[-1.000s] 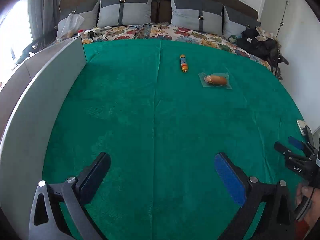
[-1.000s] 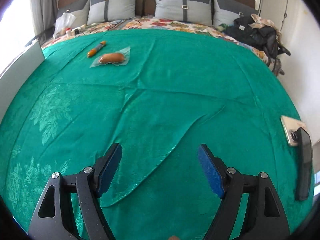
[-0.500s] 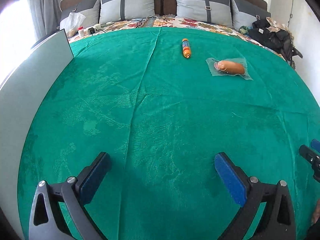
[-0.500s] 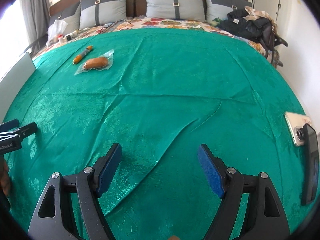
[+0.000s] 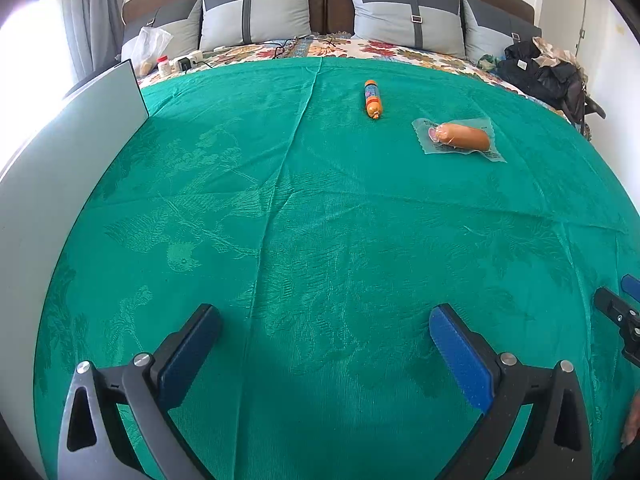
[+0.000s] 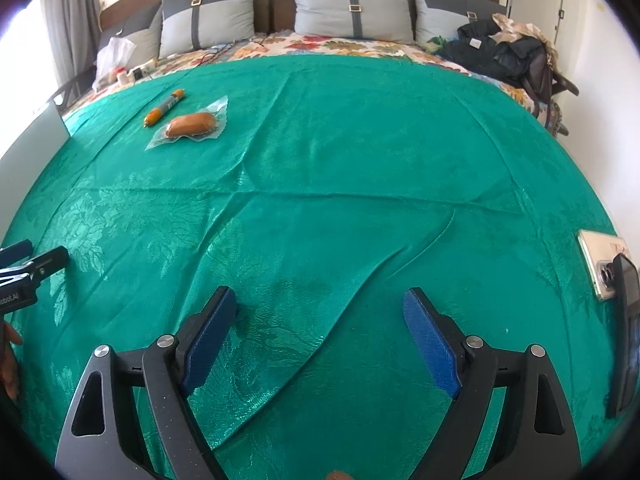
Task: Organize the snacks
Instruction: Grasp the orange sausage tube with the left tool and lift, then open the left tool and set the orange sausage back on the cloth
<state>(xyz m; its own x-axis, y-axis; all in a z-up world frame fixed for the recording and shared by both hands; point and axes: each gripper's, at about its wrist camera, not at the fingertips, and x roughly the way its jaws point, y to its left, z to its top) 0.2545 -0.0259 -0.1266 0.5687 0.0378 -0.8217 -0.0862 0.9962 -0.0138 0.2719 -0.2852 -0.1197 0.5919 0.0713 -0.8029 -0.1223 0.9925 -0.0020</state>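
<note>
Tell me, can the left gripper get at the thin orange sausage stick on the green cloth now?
Probably yes: the left gripper is open and empty, and only bare green cloth lies before the thin orange sausage stick.

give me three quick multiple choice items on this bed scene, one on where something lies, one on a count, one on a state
1. Where does the slim orange sausage stick lie relative to the vacuum-packed sausage in the left wrist view?
A. On top of it
B. Apart from it, up and to the left
C. Inside its pack

2. How many snack items lie on the green cover?
A. Two
B. Four
C. Six

3. What is between the jaws of the left gripper?
A. The sausage stick
B. A phone
C. Nothing

Key: 1 B, green cloth shows between the two. 2 A, only the stick and the packed sausage lie there. 3 C, the jaws stand wide over bare cloth.
</note>
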